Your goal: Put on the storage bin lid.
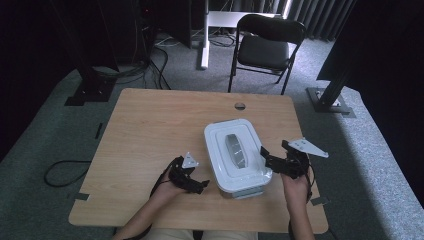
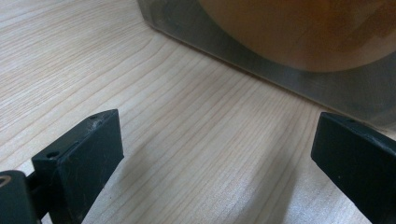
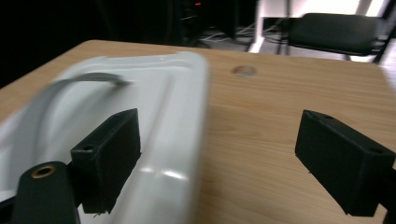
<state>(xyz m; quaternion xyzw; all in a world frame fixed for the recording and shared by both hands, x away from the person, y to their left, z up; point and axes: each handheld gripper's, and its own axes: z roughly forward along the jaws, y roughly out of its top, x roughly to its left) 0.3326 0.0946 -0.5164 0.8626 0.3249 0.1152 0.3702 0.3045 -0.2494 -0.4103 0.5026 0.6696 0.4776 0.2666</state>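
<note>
The table [image 1: 150, 130] under my hands is pale wood with a fine grain and a round cable hole [image 1: 240, 106] near its far edge. It stands on grey carpet in a dim room; a black folding chair [image 1: 265, 47] waits beyond it, dark stands rise on both sides, and a cable [image 1: 62, 172] loops on the floor to my left

The box [image 1: 236, 155] sits on the table a little right of centre, near my edge. It is a white, rounded oblong with a stepped lid and a grey handle [image 1: 236, 150] lying along the top. Its lower wall is translucent, and in the left gripper view something orange-brown shows through it, too blurred to name

My left tongs [image 1: 197, 186] rest low at the near left side of the box, pointing at its wall. The jaws stand wide apart with only bare wood between them, touching nothing

My right tongs [image 1: 274, 157] are just beside the right edge of the lid, also gaping, holding nothing. In the right gripper view one jaw hangs over the lid's rim and the other over the table; I cannot tell whether that jaw touches the lid
</note>
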